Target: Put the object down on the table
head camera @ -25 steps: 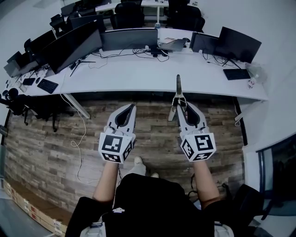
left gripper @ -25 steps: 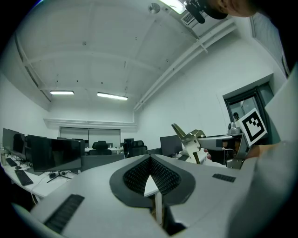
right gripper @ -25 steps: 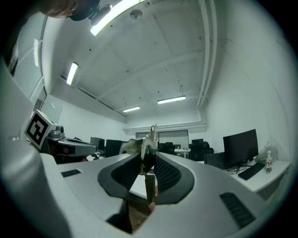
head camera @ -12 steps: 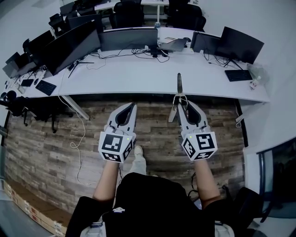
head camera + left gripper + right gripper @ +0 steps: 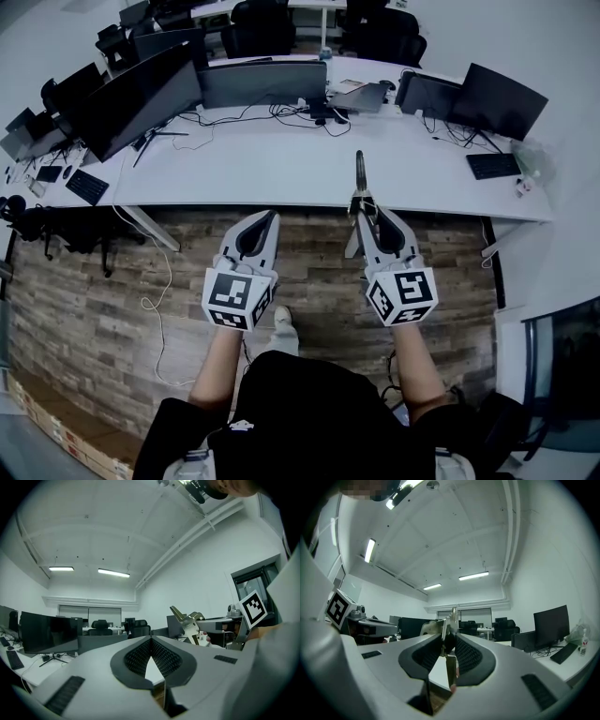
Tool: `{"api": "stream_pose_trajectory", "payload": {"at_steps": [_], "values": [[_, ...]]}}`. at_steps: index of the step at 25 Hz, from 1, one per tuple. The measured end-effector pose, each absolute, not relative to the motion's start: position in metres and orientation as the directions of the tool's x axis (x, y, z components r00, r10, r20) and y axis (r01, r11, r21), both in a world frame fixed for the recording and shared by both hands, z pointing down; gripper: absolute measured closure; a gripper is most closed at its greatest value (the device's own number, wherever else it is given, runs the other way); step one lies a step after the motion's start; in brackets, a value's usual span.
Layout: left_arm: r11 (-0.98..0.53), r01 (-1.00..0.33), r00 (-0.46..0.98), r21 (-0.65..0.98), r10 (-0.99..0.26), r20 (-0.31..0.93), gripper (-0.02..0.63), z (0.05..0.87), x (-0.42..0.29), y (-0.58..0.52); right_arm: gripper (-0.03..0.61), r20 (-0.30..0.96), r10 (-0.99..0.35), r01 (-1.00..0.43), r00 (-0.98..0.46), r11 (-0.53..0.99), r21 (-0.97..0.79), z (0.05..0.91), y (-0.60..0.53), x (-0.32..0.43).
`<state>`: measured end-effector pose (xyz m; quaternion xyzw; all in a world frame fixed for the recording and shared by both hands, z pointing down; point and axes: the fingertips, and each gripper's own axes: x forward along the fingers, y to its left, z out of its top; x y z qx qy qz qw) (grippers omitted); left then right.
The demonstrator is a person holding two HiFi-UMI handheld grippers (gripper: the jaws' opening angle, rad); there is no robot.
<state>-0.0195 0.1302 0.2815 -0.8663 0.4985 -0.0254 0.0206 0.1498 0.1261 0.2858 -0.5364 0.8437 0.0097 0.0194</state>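
Two grippers (image 5: 270, 216) (image 5: 360, 212), one tool (image 5: 359, 169), one table (image 5: 281, 155).

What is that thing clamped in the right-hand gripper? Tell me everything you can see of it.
It is a slim metal tool, greyish with a brassy tinge, clamped edge-on in the right gripper. Its long narrow end points forward, in the head view reaching over the near edge of the white table; a pale part hangs below the jaws. From the side its head looks forked. Only the gripper touches it; its kind is unclear.
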Motion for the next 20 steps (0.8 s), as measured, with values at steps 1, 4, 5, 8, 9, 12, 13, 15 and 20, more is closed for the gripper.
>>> {"api": "stream_pose_trajectory", "payload": {"at_steps": [1,4,5,8,9,12,13,15,20], "values": [[-0.502,-0.863,0.501,-0.064,-0.865,0.025,0.6,0.283,-0.024,0.12,0.479,-0.039,-0.905,-0.906,-0.424,0.424,-0.005,0.287,0.116,0.146],[-0.507,-0.86,0.506,-0.055,-0.862,0.034,0.6,0.285,-0.033,0.088,0.479,-0.025,-0.907,-0.907,-0.42,0.421,-0.006,0.29,0.085,0.137],[-0.51,-0.859,0.509,-0.048,-0.86,0.036,0.6,0.285,-0.036,0.078,0.479,-0.021,-0.908,-0.908,-0.419,0.419,-0.006,0.29,0.074,0.133],[-0.516,-0.856,0.515,-0.035,-0.856,0.041,0.6,0.284,-0.05,0.046,0.479,-0.013,-0.909,-0.909,-0.416,0.416,-0.004,0.289,0.043,0.118],[-0.517,-0.855,0.516,-0.031,-0.855,0.043,0.6,0.284,-0.055,0.036,0.479,-0.011,-0.91,-0.91,-0.415,0.415,-0.002,0.288,0.032,0.112],[-0.524,-0.851,0.523,-0.02,-0.851,0.052,0.6,0.287,-0.068,0.005,0.479,-0.001,-0.914,-0.914,-0.407,0.407,0.0,0.289,0.002,0.098],[-0.527,-0.85,0.526,-0.019,-0.849,0.055,0.6,0.288,-0.073,-0.004,0.479,0.003,-0.915,-0.915,-0.403,0.403,0.001,0.29,-0.008,0.092],[-0.529,-0.848,0.527,-0.028,-0.848,0.06,0.6,0.291,-0.084,-0.023,0.479,0.008,-0.917,-0.917,-0.399,0.399,0.003,0.291,-0.025,0.08],[-0.536,-0.844,0.534,-0.026,-0.843,0.058,0.6,0.296,-0.11,-0.067,0.479,0.024,-0.92,-0.92,-0.391,0.391,0.013,0.296,-0.062,0.054]]}}
